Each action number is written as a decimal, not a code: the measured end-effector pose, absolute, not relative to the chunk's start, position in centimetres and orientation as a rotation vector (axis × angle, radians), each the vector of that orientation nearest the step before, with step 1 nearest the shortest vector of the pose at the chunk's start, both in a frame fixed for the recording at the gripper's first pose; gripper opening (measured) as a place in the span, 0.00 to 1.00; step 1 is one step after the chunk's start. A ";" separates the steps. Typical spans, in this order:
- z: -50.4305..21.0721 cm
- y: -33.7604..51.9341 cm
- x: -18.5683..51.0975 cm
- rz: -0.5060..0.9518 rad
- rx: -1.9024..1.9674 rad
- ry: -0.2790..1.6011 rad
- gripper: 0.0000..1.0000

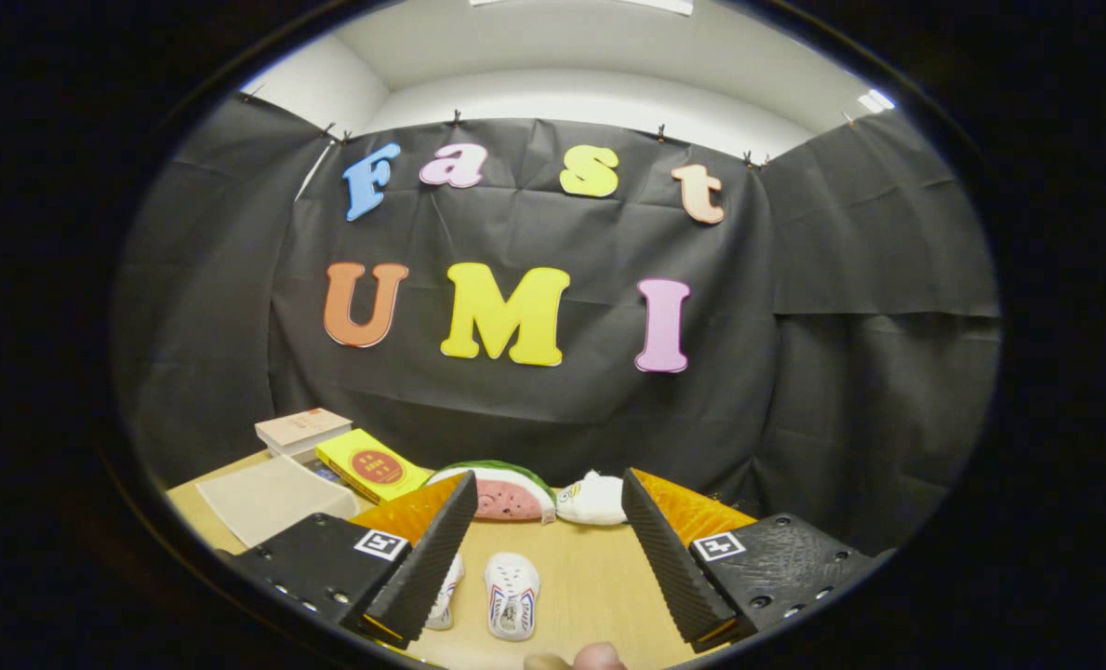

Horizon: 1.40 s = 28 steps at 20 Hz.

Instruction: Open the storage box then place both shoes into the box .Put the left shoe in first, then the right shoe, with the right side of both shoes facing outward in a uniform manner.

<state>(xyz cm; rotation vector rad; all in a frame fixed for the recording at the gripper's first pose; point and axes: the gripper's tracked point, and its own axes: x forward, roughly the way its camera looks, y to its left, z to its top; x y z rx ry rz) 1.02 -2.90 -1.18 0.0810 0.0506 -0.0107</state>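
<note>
**Gripper poised above the pair, nothing in hand yet**

I hold the gripper [545, 558] released, its fingers spread wide and grasping nothing, tilted over the wooden desk [599, 577]. Between the fingers, just ahead of them, stand two small white shoes: one shoe [513, 596] in plain sight, the other shoe [445, 591] half hidden behind the left finger. I cannot tell from here which is left and which right. Beyond the fingers lie a watermelon-slice toy [506, 493] and a white plush toy [594, 500]; farther off sit a yellow book [373, 465], a paler book [301, 431] and a frosted lid or sheet [269, 498] (possibly part of the storage box). I judge the shoes light and fairly soft, the perforated uppers liable to give under pressure; pinching across the sides at mid-length looks the safest hold.
</note>
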 end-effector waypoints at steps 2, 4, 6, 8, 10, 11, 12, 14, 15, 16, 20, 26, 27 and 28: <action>-1.3 -3.1 1.1 -0.003 0.092 0.049 0.95; -1.0 -3.3 1.2 0.011 0.101 0.037 0.95; -1.2 -3.4 1.3 0.027 0.100 0.034 0.95; -1.7 -3.5 1.6 0.039 0.099 0.037 0.95; -2.5 -3.6 1.7 0.055 0.114 0.052 0.95; -2.9 -3.6 1.9 0.064 0.129 0.059 0.95; -3.3 -3.4 2.0 0.076 0.151 0.065 0.95; -4.4 -3.2 2.4 0.092 0.160 0.076 0.95; -5.0 -3.2 2.6 0.104 0.155 0.090 0.95; -5.6 -2.9 2.5 0.120 0.159 0.100 0.95; -9.1 -2.0 2.8 0.178 0.204 0.176 0.95; -12.0 2.6 2.2 0.299 0.190 0.319 0.95; -12.2 3.8 2.1 0.325 0.196 0.350 0.96; -12.2 4.9 1.9 0.344 0.214 0.375 0.95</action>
